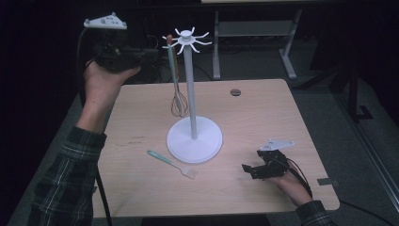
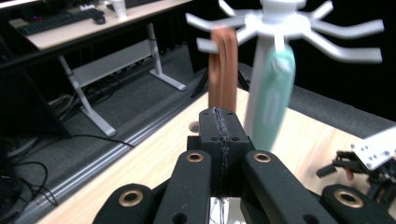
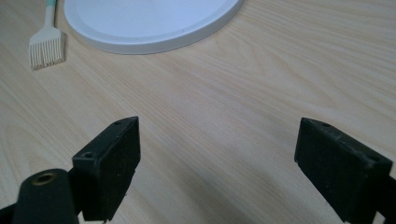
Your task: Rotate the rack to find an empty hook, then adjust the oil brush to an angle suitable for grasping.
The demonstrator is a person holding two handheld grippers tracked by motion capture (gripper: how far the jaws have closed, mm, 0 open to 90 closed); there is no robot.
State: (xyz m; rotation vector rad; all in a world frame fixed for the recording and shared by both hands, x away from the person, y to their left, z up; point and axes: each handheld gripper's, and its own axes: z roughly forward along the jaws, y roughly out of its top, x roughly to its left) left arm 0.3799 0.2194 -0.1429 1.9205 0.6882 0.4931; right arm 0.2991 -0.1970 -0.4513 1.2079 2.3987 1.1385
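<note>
A white utensil stand (image 1: 190,84) rises from a round base (image 1: 207,146) mid-table, with hooks (image 1: 188,37) on top. A mint-handled whisk (image 1: 175,80) and a brown handle (image 1: 169,38) hang from the hooks. My left gripper (image 1: 153,52) is held high just left of them, jaws shut and empty. In the left gripper view its tips (image 2: 220,116) sit right before the brown handle (image 2: 223,70), with the mint handle (image 2: 273,100) to the right. A teal-handled brush (image 1: 171,163) lies flat in front of the base. My right gripper (image 1: 249,169) rests open on the table.
The wooden table (image 1: 263,117) has a cable hole (image 1: 235,92) near its far edge. A desk frame (image 1: 254,33) stands behind it on the dark floor. The right gripper view has the brush bristles (image 3: 46,49) and the base rim (image 3: 149,28) ahead of the open jaws.
</note>
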